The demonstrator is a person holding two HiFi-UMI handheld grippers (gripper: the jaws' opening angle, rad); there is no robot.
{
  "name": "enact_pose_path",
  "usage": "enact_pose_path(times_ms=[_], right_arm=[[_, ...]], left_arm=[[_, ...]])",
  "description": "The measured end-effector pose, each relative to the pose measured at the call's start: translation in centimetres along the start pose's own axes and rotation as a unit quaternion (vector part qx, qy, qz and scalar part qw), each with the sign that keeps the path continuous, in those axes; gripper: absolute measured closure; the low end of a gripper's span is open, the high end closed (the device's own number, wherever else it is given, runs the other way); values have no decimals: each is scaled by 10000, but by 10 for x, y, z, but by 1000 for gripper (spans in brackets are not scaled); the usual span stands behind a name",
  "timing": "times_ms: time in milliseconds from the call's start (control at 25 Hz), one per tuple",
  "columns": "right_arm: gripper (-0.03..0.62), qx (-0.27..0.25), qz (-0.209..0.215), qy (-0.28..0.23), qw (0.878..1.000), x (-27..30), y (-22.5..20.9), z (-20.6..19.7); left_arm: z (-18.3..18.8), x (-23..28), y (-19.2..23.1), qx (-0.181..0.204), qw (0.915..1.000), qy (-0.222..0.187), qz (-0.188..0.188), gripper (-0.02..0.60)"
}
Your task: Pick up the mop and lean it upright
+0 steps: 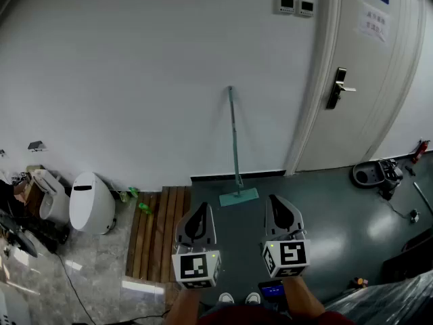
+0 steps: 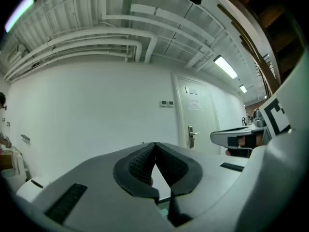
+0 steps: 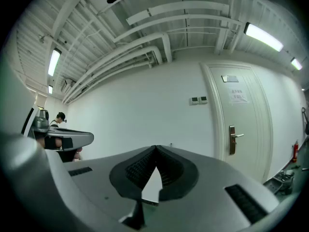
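Teal long-handled flat mop (image 1: 235,147) stands upright, leaning against the white wall (image 1: 135,80), its head on the dark floor (image 1: 325,202). Left gripper (image 1: 201,207) and right gripper (image 1: 277,200): jaws pressed together, empty, well apart from the mop.

Bright even ceiling-strip lighting, glare on the glossy floor (image 1: 101,266), fisheye bending and dark corners

No legible txt; door notice (image 1: 373,20) too blurry.
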State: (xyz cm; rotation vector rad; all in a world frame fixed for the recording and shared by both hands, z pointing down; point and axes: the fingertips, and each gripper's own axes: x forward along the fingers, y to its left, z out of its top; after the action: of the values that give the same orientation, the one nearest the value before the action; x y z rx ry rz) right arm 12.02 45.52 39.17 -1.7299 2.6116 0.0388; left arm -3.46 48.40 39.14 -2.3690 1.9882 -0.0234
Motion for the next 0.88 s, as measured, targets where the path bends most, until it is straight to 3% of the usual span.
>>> enact_pose_path(times_ms=[480, 720, 880], right_arm=[[577, 19, 92, -85, 9999, -51, -13, 11], [577, 157, 152, -189, 9996, -46, 0, 14], [576, 224, 50, -262, 9994, -37, 12, 21]], left_arm=[[31, -32, -58, 257, 9992, -312, -26, 568], [10, -33, -43, 97, 9999, -81, 6, 568], [16, -29, -24, 125, 9999, -50, -13, 568]])
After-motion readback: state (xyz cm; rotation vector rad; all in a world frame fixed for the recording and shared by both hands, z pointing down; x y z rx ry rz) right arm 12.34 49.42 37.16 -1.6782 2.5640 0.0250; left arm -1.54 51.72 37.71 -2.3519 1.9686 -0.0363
